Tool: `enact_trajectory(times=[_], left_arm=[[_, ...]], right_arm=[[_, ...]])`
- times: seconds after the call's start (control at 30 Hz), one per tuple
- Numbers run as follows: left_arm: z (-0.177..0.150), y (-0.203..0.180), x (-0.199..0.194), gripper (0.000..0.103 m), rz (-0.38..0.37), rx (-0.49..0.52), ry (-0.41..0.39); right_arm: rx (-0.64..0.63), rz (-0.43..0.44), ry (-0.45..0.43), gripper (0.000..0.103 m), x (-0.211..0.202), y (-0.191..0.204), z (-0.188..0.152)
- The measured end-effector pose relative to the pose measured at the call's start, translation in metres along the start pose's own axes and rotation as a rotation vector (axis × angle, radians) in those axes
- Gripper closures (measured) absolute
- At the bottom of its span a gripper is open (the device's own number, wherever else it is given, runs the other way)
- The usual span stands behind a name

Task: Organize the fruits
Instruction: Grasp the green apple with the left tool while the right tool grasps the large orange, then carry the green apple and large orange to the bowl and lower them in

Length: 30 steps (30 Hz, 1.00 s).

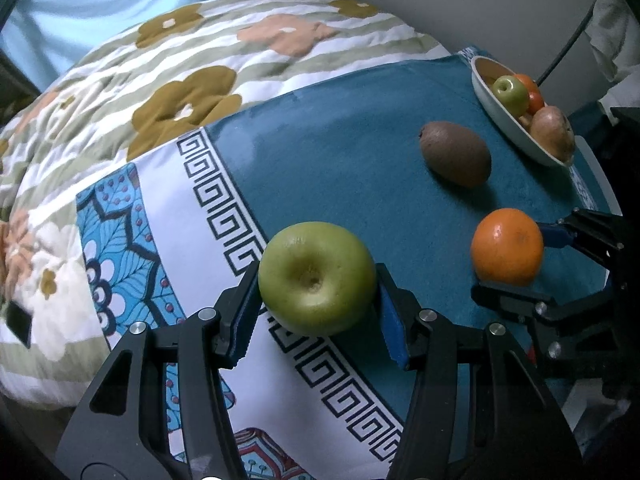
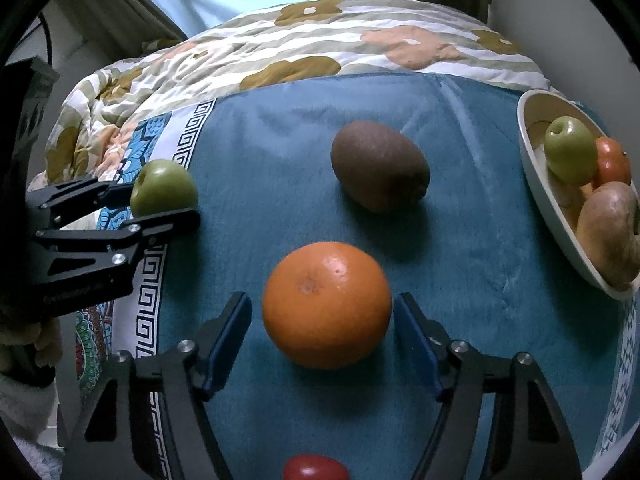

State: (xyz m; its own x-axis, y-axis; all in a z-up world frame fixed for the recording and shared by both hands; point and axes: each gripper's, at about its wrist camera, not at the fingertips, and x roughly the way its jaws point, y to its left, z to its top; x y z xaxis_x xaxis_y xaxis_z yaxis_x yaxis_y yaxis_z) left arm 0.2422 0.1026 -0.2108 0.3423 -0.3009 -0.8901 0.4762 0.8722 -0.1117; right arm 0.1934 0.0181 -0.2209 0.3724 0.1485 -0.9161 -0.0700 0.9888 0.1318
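Note:
My left gripper (image 1: 318, 300) is shut on a green apple (image 1: 317, 278) on the patterned cloth; both pads touch its sides. It also shows in the right wrist view (image 2: 164, 189). My right gripper (image 2: 322, 340) is open around an orange (image 2: 327, 305), with gaps on both sides; the orange also shows in the left wrist view (image 1: 507, 246). A brown kiwi (image 2: 380, 172) lies beyond the orange on the teal cloth. A white bowl (image 2: 538, 184) at the right holds a green apple (image 2: 570, 156), an orange fruit (image 2: 612, 164) and a brownish fruit (image 2: 610, 232).
A floral quilt (image 2: 320, 44) covers the bed behind the teal cloth (image 2: 480, 240). A red fruit (image 2: 316, 470) sits at the bottom edge, under my right gripper. A dark cable (image 1: 568, 46) runs behind the bowl.

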Motion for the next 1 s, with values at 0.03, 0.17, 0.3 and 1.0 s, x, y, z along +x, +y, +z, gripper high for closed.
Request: enact_trajectory(times=[0.03, 0.17, 0.3, 1.0], left_arm=[[-0.001, 0.000, -0.001, 0.045, 0.002, -0.003, 0.000], [-0.005, 0.003, -0.005, 0.045, 0.009, -0.020, -0.004], [-0.007, 0.006, -0.012, 0.045, 0.021, -0.040, -0.015], [0.015, -0.025, -0.093, 0.045, 0.108, -0.113, -0.136]], right_arm=[[-0.010, -0.015, 0.000, 0.048, 0.001, 0.001, 0.000], [-0.013, -0.008, -0.001, 0.049, 0.000, -0.001, 0.001], [-0.013, -0.003, -0.012, 0.049, -0.005, 0.000, 0.003], [-0.078, 0.068, -0.132, 0.049, -0.080, -0.006, 0.030]])
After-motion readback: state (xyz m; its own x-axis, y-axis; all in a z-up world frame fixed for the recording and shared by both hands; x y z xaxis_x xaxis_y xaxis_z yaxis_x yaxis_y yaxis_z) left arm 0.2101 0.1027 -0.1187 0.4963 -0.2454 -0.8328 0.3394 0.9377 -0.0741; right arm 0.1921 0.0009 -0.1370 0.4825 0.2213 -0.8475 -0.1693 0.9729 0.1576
